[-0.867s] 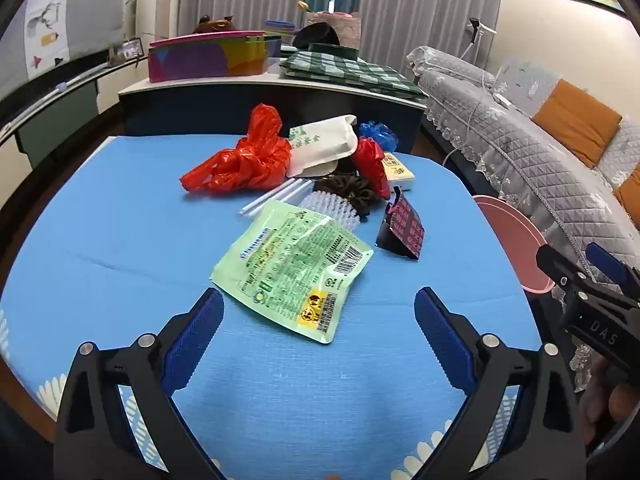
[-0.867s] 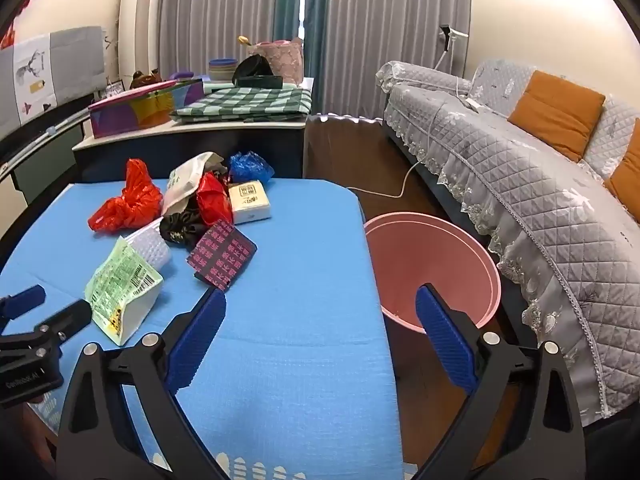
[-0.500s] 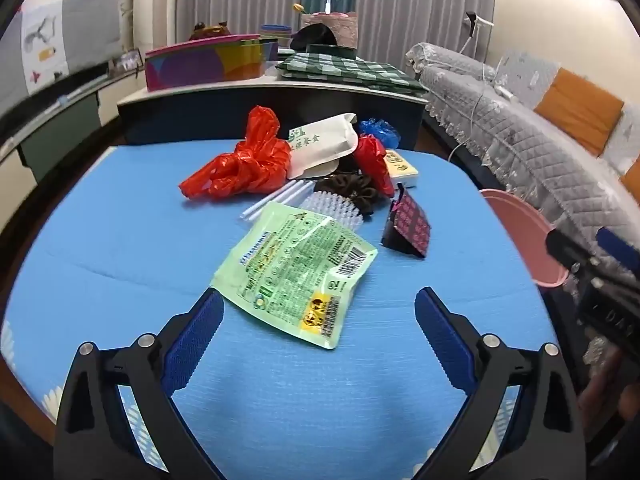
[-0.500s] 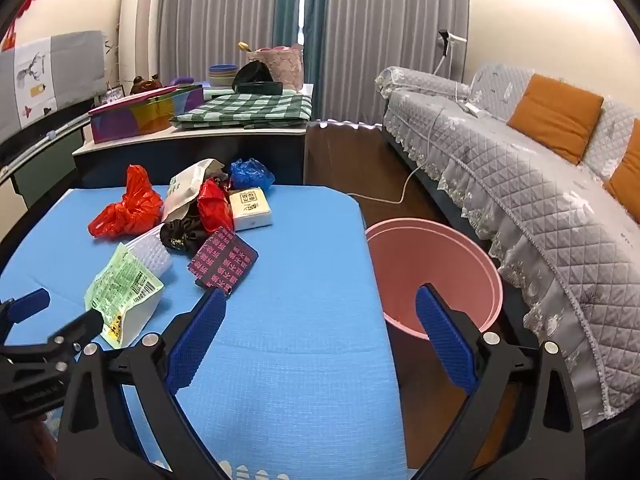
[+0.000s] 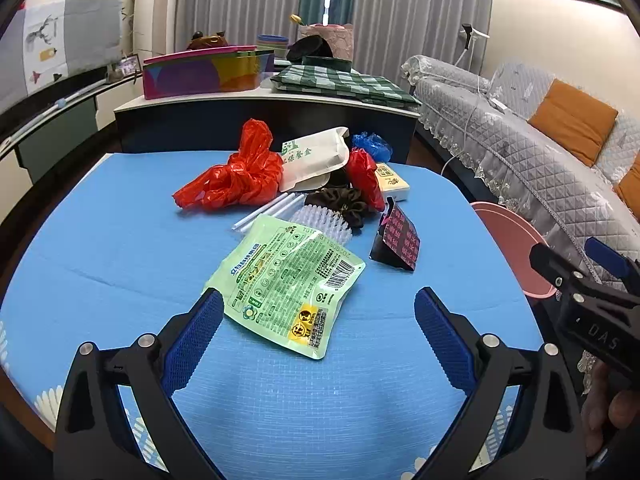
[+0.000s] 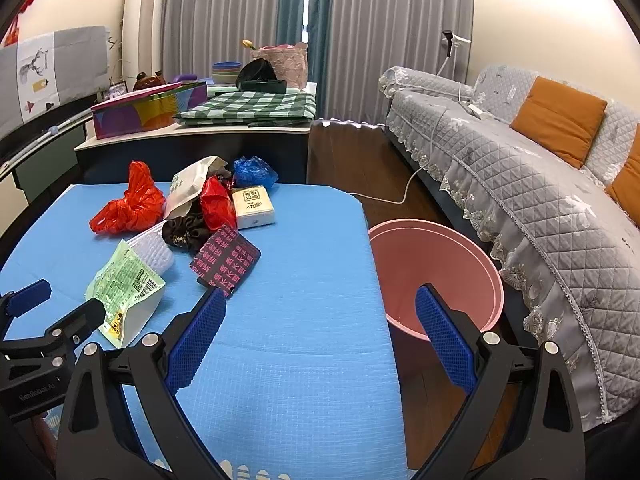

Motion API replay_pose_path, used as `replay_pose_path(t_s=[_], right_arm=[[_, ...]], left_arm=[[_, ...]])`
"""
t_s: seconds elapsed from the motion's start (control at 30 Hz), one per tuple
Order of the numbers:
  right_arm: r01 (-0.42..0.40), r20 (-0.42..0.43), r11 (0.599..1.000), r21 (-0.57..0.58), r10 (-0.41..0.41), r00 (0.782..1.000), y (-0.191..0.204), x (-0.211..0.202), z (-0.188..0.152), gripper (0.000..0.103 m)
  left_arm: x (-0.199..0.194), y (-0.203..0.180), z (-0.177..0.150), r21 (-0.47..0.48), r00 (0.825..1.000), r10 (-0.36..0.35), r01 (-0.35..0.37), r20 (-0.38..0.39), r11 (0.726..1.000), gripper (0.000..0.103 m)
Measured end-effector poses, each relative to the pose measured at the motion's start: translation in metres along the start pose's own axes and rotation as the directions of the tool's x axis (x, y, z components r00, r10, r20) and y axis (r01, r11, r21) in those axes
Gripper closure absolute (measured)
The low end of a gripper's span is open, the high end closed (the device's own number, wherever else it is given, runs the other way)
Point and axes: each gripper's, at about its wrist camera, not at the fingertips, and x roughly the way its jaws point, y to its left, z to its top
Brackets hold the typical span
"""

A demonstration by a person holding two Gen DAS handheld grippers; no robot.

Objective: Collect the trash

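A pile of trash lies on the blue table (image 5: 100, 248): a green food packet (image 5: 292, 280), a red plastic bag (image 5: 236, 176), a beige meal box (image 5: 316, 156), a black-and-pink wrapper (image 5: 398, 238), a dark scrunchie (image 5: 340, 202) and a white brush (image 5: 324, 220). My left gripper (image 5: 316, 332) is open, just short of the green packet. My right gripper (image 6: 320, 336) is open and empty over the table's right edge, next to the pink bin (image 6: 436, 276). The green packet (image 6: 124, 284) and the wrapper (image 6: 226, 260) also show in the right wrist view.
The pink bin (image 5: 512, 240) stands on the floor right of the table. A grey sofa (image 6: 520, 184) with orange cushions runs along the right. A dark counter (image 5: 260, 116) with a colourful box and checked cloth stands behind the table.
My left gripper has moved forward a little toward the green packet. The right gripper has shifted slightly. Both stay open.
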Motion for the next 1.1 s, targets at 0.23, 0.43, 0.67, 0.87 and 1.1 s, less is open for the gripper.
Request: replay_pose_path(t_s=[0.23, 0.43, 0.67, 0.87, 1.1], right_arm=[[-0.001, -0.004, 1.0, 0.005, 0.001, 1.0, 0.0005, 0.0006, -0.0016, 0.009], [-0.003, -0.001, 1.0, 0.001, 0.003, 1.0, 0.0013, -0.0002, -0.0019, 0.009], [-0.003, -0.001, 1.0, 0.0, 0.003, 1.0, 0.0016, -0.0006, -0.0025, 0.009], [-0.001, 0.001, 1.0, -0.002, 0.001, 1.0, 0.002, -0.0005, -0.0017, 0.009], [-0.002, 0.001, 1.0, -0.002, 0.002, 1.0, 0.0021, -0.0007, -0.0016, 0.009]], left_arm=[[0.0017, -0.0026, -0.0018, 0.02, 1.0, -0.001, 0.002, -0.017, 1.0, 0.01], [0.0013, -0.0009, -0.0018, 0.012, 1.0, -0.002, 0.002, -0.015, 1.0, 0.01], [0.0017, -0.0015, -0.002, 0.013, 1.0, -0.005, 0.005, -0.014, 1.0, 0.01], [0.0016, -0.0018, -0.0023, 0.013, 1.0, -0.007, 0.007, -0.014, 1.0, 0.01], [0.003, -0.0027, -0.0018, 0.013, 1.0, -0.012, 0.013, -0.013, 1.0, 0.01]])
